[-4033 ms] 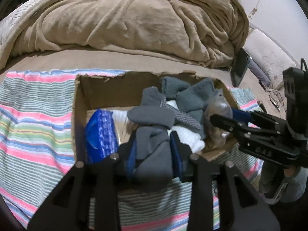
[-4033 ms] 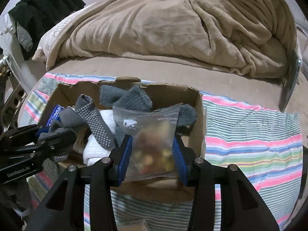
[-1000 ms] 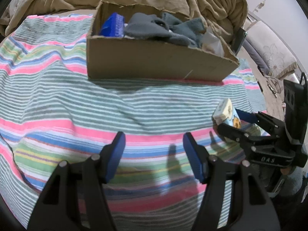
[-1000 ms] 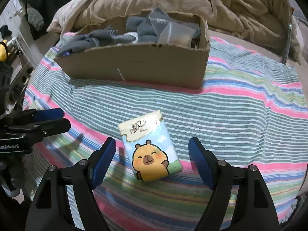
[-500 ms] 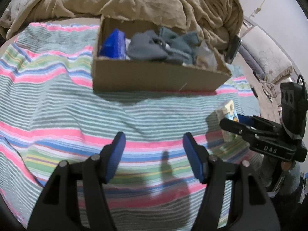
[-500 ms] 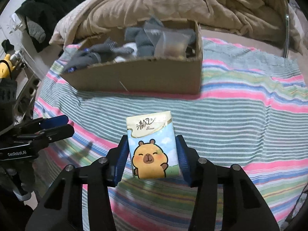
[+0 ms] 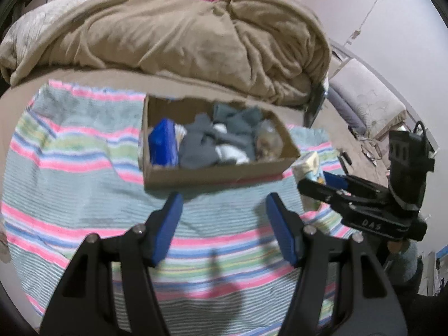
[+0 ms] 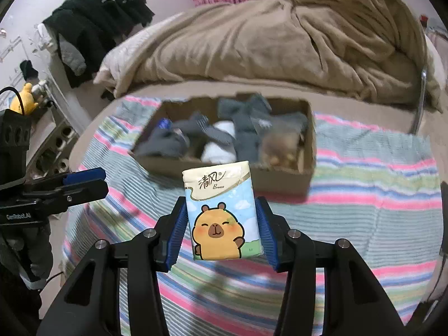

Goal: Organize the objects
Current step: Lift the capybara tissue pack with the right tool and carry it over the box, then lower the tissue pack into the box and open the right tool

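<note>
My right gripper (image 8: 221, 229) is shut on a tissue pack (image 8: 221, 212) with a cartoon capybara, held above the striped blanket (image 8: 364, 210), in front of the cardboard box (image 8: 280, 179). The pack also shows in the left wrist view (image 7: 308, 168), beside the box's right corner. The box (image 7: 212, 175) holds grey socks (image 7: 201, 145), a white sock (image 8: 218, 151), a blue packet (image 7: 163, 145) and a clear snack bag (image 7: 267, 142). My left gripper (image 7: 224, 224) is open and empty above the blanket, in front of the box.
A crumpled tan duvet (image 7: 182, 36) lies behind the box on the bed. Dark clothes (image 8: 95, 25) hang at the left in the right wrist view. A phone or dark slab (image 7: 315, 106) leans at the bed's right edge.
My right gripper closed on the tissue pack and lifted it off the blanket toward the box. Both grippers have risen and now look down into the box. The left stays open.
</note>
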`<state>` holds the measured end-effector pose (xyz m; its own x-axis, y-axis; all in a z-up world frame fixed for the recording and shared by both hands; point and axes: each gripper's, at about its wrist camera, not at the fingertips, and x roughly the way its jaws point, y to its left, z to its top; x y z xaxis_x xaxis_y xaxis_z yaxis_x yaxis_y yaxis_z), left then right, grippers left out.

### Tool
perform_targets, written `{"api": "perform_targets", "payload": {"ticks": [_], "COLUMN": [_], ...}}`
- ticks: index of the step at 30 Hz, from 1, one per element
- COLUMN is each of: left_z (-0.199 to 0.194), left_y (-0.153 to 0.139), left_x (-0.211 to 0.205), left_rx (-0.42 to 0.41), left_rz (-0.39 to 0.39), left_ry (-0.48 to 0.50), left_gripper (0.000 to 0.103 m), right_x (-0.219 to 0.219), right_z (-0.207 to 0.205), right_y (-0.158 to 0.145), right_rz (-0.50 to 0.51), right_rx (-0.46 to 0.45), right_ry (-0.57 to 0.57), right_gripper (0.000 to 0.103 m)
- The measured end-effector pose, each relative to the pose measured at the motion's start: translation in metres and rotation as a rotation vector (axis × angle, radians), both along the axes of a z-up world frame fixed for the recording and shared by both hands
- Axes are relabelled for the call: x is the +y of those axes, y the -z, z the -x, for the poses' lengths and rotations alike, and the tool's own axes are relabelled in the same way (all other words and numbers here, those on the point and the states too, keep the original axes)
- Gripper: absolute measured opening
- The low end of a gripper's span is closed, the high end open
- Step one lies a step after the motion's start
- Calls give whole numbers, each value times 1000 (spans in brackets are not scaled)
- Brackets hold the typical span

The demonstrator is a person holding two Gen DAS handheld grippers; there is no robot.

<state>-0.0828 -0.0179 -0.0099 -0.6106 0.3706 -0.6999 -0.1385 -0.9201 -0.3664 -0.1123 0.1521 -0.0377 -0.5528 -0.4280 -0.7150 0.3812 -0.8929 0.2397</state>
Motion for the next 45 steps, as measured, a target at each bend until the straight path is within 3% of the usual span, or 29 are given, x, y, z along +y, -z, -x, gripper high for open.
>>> {"api": "perform_targets", "payload": {"ticks": [6,16,31,45], "left_z": [8,33,77,95], "left_y": [-22,-13,20,47], "left_x": [3,1,-13,-23], "left_rx": [36,25,3,-43], "left_rz": [24,50,106,141], "left_ry": [3,-27,-84,-118], "left_gripper": [64,65,65,65], "right_x": [-7,-9,-38,-61], "right_z": [9,34,83,109], "right_y": [-16,-20,0,45], "right_rz": [27,-6,-69,-135], "right_rx": [44,52,9,-63], "right_ry": [-21,-29,-50,-51], "right_gripper": [51,51,51,51]}}
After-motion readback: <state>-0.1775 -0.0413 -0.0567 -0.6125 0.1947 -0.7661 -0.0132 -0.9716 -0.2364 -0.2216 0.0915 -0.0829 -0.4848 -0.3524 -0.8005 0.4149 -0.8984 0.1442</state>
